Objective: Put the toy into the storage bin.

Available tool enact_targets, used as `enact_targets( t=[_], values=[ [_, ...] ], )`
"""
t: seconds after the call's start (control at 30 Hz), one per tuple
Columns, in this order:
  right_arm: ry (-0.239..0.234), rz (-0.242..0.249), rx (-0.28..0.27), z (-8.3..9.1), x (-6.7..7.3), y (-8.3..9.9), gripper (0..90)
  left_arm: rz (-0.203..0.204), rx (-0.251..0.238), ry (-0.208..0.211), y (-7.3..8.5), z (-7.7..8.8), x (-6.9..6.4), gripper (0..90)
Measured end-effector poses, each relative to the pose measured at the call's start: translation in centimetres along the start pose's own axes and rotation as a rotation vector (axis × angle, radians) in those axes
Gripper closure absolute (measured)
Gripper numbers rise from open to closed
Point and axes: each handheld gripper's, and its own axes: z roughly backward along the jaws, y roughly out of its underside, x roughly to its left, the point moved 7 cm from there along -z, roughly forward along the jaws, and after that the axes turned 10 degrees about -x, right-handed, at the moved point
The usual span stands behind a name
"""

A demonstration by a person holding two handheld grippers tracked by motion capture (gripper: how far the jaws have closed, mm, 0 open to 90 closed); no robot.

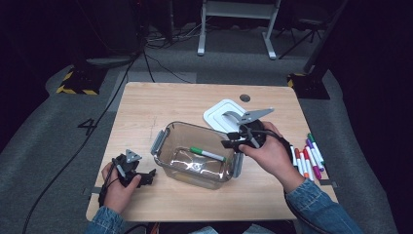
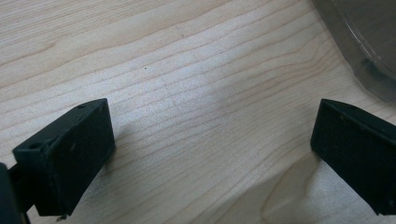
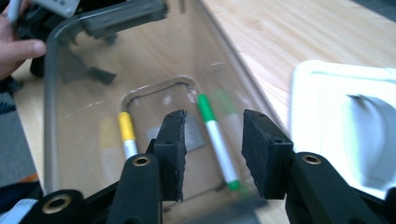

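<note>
Above container, right gripper level

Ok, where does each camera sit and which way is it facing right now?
High view: above the person's side, looking forward and down on the table; both hands with left tool and right tool show.
Left gripper view: rides the left tool, looking at bare wood and a container corner; open jaws show.
Right gripper view: rides the right tool, facing into the clear container; apart jaws show.
Shared: green marker.
</note>
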Motion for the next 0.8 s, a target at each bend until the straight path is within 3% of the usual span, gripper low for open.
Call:
enact_targets(
  t=[0.4,0.8],
  values=[
    [0.124,-0.103,-0.005,5.2,-4.9,3.7,59.5,0.001,0.0,0.0,0.0,0.0,0.0,0.0],
    [0.236,-0.203,0.074,6.3,-8.9,10.5,60.4,0.002,-0.001,0.0,0.0,0.0,0.0,0.1]
  ],
)
